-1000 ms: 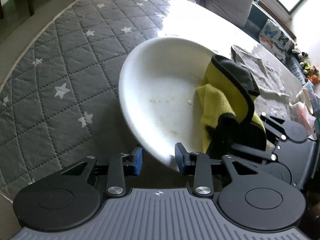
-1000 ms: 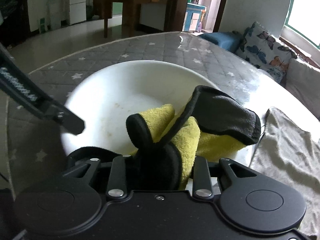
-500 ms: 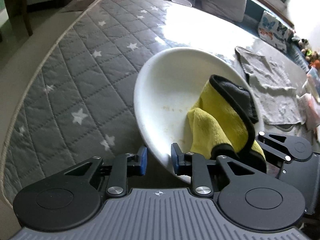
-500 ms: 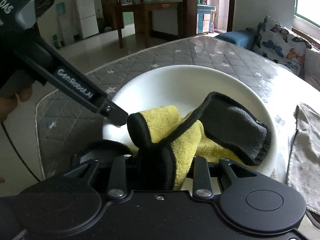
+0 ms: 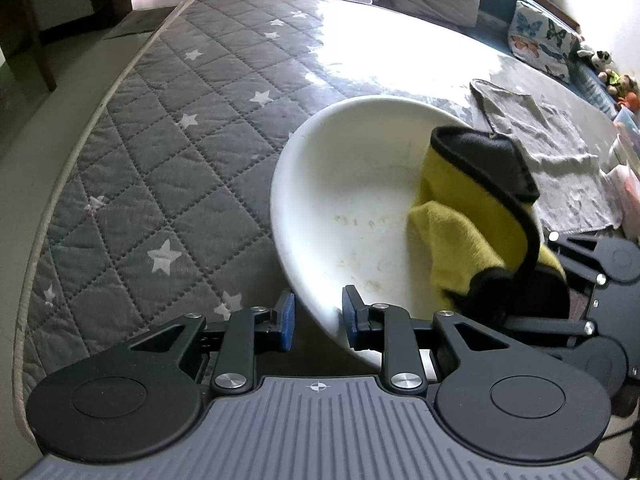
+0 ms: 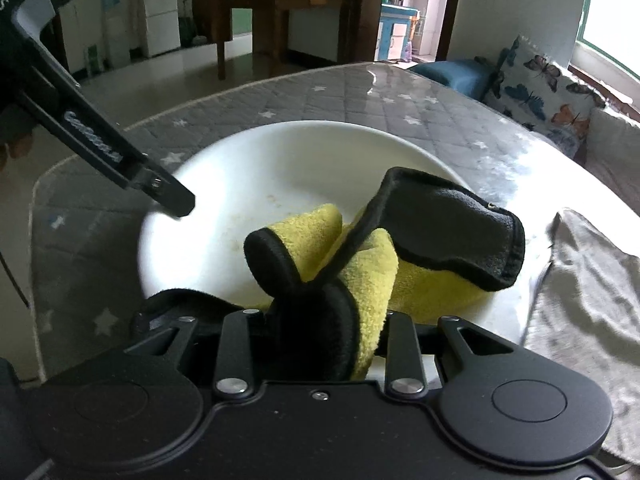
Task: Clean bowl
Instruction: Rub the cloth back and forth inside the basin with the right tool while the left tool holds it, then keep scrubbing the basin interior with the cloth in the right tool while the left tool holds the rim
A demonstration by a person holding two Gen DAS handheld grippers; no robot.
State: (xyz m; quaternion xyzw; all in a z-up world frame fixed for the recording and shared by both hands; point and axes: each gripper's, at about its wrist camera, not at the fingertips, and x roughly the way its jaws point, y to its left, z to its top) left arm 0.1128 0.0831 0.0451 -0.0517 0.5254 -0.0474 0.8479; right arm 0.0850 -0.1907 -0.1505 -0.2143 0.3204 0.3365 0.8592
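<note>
A white bowl [image 5: 360, 200], rigid, glossy and probably slippery and breakable, sits tilted near the front edge of a grey star-quilted table [image 5: 168, 152], best held at its rim. The left gripper [image 5: 316, 316] straddles that near rim, blue pads either side, not visibly pinching. The right gripper [image 6: 320, 320] is clamped on a soft yellow-and-black cloth [image 6: 360, 264], pressed low into the bowl, where faint food specks show.
</note>
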